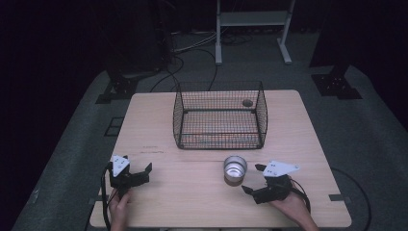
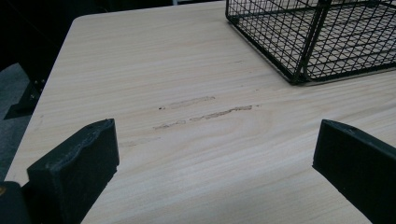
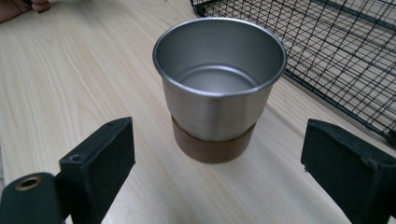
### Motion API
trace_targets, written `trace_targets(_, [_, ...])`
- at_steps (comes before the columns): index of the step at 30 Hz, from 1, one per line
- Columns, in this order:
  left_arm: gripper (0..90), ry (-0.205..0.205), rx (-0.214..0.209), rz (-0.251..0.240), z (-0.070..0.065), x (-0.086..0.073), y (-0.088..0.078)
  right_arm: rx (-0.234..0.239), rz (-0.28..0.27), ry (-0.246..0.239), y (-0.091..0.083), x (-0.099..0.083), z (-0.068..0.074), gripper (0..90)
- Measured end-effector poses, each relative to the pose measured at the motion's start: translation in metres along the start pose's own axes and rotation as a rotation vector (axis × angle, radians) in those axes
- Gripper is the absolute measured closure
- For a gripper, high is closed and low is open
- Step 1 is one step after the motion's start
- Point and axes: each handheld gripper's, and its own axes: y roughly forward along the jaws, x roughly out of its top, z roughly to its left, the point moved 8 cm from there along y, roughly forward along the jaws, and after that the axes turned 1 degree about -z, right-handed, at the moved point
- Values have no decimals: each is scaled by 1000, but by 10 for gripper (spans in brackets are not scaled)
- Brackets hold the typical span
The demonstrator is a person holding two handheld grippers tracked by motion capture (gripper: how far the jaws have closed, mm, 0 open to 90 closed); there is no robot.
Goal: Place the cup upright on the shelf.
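High view shows one steel cup [image 1: 235, 168], one wire basket [image 1: 220, 115] holding perhaps one small object [image 1: 247, 102], and two spread grippers, left gripper [image 1: 139, 171] and right gripper [image 1: 253, 178].

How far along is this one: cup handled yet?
Nothing looks done: the metal cup stands upright on the table, outside the wire basket. In hand: the right tongs are open, lined up on the cup without touching. Left tongs open, idle. Grasping and moving remain.

Cup [image 1: 235, 169] on table [image 1: 192, 192] just before wire basket [image 1: 220, 115], right gripper [image 1: 253, 179] near its right, left gripper [image 1: 149, 168] well left, possibly a small object in basket.
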Motion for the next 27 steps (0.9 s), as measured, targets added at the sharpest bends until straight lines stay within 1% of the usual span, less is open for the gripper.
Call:
trace_targets(6, [0,1,0,-1,0,0,0,7,30,-1,8,4,0,91])
trace_targets(10, [0,-1,0,-2,0,0,0,7,42,-17,14,9,1,91])
trace_targets(12, [0,0,0,-1,0,0,0,8,39,-18,15,10,0,91])
trace_targets(13, [0,1,0,0,0,0,0,11,50,-11,18,11,-2,91])
trace_targets(16, [0,4,-1,4,0,0,0,10,70,-15,22,10,-3,91])
trace_targets(23, [0,2,0,0,0,0,0,8,76,-31,27,16,-4,91])
trace_targets(26, [0,2,-1,2,0,0,0,9,82,-28,29,17,-4,91])
trace_targets(27, [0,1,-1,1,0,0,0,9,86,-25,32,18,-6,91])
